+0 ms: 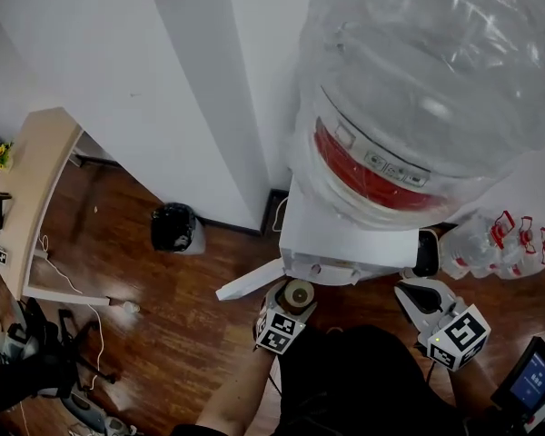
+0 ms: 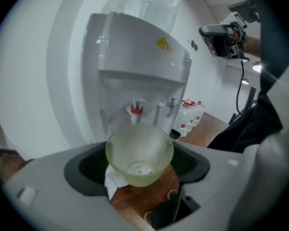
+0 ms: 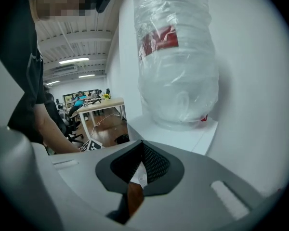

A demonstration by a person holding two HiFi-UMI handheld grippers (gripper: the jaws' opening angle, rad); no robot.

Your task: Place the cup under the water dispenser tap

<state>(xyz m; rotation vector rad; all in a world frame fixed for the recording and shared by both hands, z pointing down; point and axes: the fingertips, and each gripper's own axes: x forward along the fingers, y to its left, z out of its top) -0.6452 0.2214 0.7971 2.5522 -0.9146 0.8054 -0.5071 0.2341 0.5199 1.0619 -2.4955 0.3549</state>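
A pale green textured glass cup point(image 2: 140, 152) sits tilted between the dark pads of my left gripper point(image 2: 140, 163), which is shut on its sides. In the head view this gripper point(image 1: 291, 303) holds the cup point(image 1: 299, 292) just in front of the white water dispenser point(image 1: 345, 234). The red tap point(image 2: 136, 109) and the blue tap point(image 2: 170, 104) hang beyond the cup, higher in the picture. A large clear bottle point(image 1: 427, 71) tops the dispenser. My right gripper point(image 1: 416, 295) hovers to the dispenser's right, its pads point(image 3: 151, 165) closed together on nothing.
A black waste bin point(image 1: 174, 227) stands by the wall on the wooden floor. A wooden desk point(image 1: 27, 189) and an office chair point(image 1: 27, 361) are at the left. Several red-capped bottles point(image 1: 501, 242) lie right of the dispenser. A small screen point(image 1: 531, 380) glows at the lower right.
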